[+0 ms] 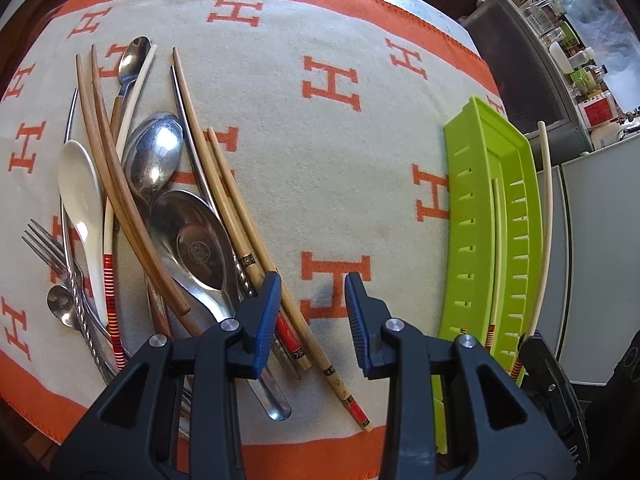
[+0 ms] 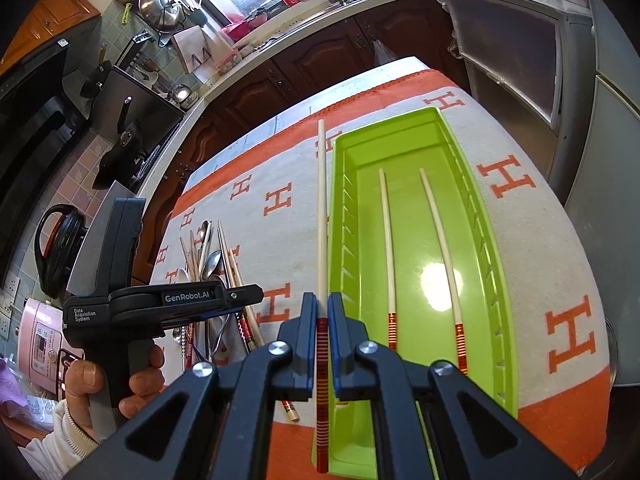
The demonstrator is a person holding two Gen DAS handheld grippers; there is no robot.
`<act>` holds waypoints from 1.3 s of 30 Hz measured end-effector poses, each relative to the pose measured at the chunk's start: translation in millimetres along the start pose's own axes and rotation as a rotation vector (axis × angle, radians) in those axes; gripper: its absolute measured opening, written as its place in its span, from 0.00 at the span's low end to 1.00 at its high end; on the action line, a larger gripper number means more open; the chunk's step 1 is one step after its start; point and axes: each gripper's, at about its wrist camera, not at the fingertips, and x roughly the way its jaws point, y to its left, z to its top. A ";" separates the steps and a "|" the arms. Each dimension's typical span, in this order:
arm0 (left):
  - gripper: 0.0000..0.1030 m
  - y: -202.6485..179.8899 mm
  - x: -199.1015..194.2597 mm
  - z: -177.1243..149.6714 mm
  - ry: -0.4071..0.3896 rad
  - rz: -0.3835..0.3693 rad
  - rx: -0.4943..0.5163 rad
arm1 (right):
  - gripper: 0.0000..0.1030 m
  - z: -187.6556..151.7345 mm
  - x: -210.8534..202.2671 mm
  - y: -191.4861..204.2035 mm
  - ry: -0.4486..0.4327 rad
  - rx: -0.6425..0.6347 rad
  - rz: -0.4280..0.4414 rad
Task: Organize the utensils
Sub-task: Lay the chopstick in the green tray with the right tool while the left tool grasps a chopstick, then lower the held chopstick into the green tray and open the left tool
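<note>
**Right grips a white chopstick beside the green tray; left is parted over the pile**

The right hand-held gripper [image 2: 323, 320] is clenched on a white chopstick [image 2: 322, 216] at its red-striped end. The stick runs away along the left wall of the green tray [image 2: 490, 240], just outside it. Two matching chopsticks [image 2: 440, 232] lie inside the tray, side by side and apart.

The left hand-held gripper [image 1: 312, 312] points down at the cloth [image 1: 320, 160] on the counter, its jaws parted with nothing between them. Its left finger [image 1: 266, 320] overlaps the near ends of the utensil pile [image 1: 160, 200]: spoons, forks and wooden chopsticks lying crossed on the left. A hand [image 2: 116, 384] holds its grip.
</note>
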 end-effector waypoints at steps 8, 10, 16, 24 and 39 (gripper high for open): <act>0.29 -10.3 3.9 2.7 0.012 0.057 0.009 | 0.05 -0.8 -0.4 -2.7 0.001 0.005 0.003; 0.29 -14.1 14.5 4.8 0.045 0.077 0.001 | 0.05 -1.1 -0.8 -3.0 -0.001 0.004 0.001; 0.29 -32.3 16.7 3.3 -0.027 0.137 0.045 | 0.05 -3.0 -1.2 -4.1 -0.008 -0.003 -0.024; 0.04 -52.7 18.3 -6.2 -0.125 0.206 0.133 | 0.05 -1.1 -3.1 -11.6 -0.018 0.001 -0.091; 0.04 -84.3 -63.2 -28.3 -0.134 -0.089 0.209 | 0.24 6.5 -8.6 -33.7 -0.038 0.052 -0.171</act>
